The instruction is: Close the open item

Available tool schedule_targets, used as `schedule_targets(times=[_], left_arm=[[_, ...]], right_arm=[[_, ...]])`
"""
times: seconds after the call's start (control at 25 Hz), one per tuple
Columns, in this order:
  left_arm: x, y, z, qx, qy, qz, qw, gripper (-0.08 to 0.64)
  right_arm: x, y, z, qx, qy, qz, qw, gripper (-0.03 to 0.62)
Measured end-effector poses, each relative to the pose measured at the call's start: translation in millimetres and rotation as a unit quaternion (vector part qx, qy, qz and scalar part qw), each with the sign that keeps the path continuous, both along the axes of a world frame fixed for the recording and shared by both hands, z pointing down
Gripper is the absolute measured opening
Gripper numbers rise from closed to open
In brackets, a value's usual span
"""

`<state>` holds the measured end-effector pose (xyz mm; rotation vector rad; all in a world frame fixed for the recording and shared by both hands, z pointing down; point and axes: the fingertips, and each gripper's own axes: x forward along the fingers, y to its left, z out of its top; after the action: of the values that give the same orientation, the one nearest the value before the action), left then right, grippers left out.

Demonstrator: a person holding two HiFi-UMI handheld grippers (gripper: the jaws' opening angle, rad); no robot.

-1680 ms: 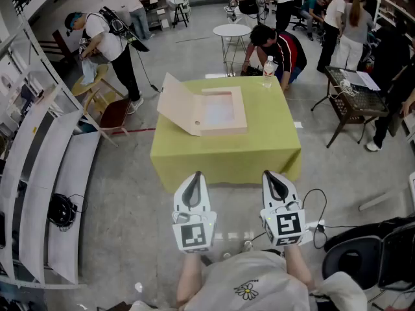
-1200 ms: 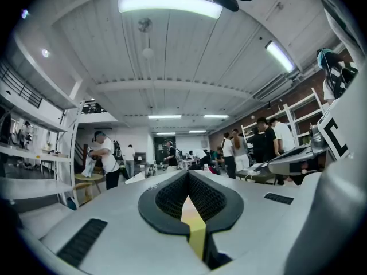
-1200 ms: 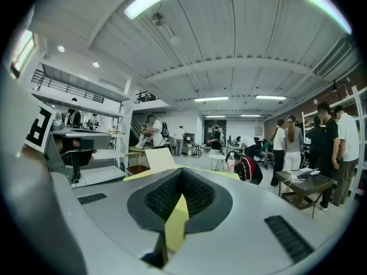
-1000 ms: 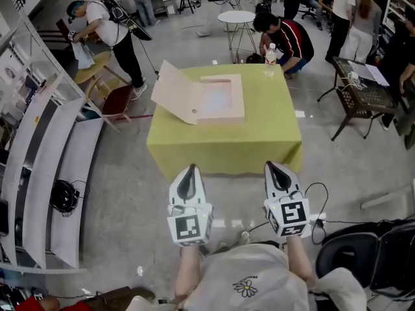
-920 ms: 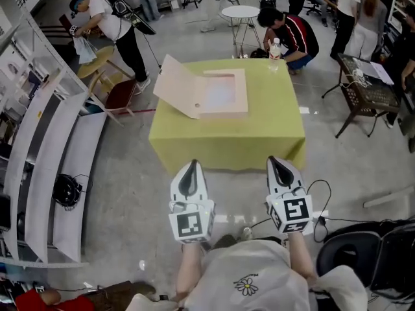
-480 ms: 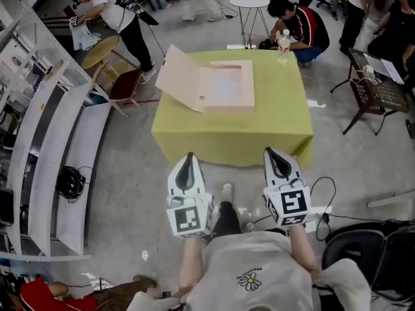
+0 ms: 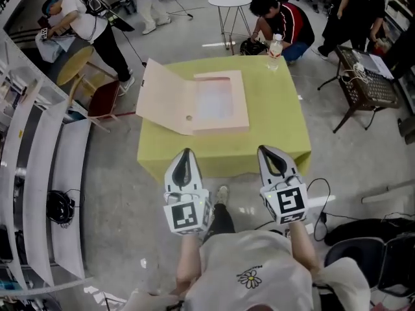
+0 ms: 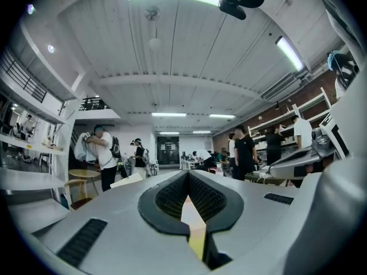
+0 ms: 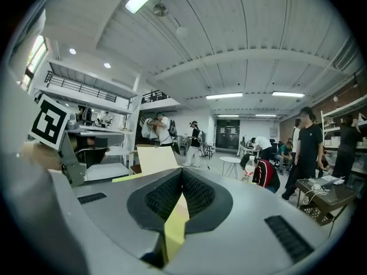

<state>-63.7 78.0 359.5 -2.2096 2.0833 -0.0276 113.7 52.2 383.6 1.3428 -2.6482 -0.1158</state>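
The left gripper (image 7: 187,154) is held level with its jaws pressed together at the tips, and nothing is caught between them. The right gripper (image 7: 266,149) is held beside it, apart from it; its jaws are likewise pressed together and empty. Both grippers are held short of the near edge of the yellow-green table (image 7: 272,125), and neither is touching it. Ahead of the grippers, on the table, the flat beige box (image 7: 217,102) is seen lying open. It lies ahead of the left gripper and a little towards the right one. Its lid (image 7: 163,96) is tilted up and outward, on the far side of the left gripper from the right one. Further ahead of the right gripper, a water bottle (image 7: 275,46) is stood upright at the table's far corner. Beyond that corner a crouching person (image 7: 280,19) can be made out, and a round white table (image 7: 231,0) is seen further off.
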Motion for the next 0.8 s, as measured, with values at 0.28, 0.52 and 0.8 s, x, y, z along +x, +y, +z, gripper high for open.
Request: schedule_targets(times=[0.28, 0.52, 0.8], left_arm=[[-63.0, -95.4, 5.8, -0.021, -0.006, 0.011, 0.9997, 0.014], [-112.2, -159.1, 2.7, -0.014, -0.004, 0.009, 0.9999, 0.014], [-120.4, -201.9, 9.5, -0.031, 0.008, -0.014, 0.9994, 0.014]], right_arm=[[-54.7, -90.8, -0.7, -0.023, 0.003, 0.02, 1.0, 0.002], [-90.7, -149.4, 0.2, -0.038, -0.019, 0.038, 0.998, 0.002], [-100.5, -201.4, 3.8, -0.057, -0.026, 0.024, 0.998, 0.002]])
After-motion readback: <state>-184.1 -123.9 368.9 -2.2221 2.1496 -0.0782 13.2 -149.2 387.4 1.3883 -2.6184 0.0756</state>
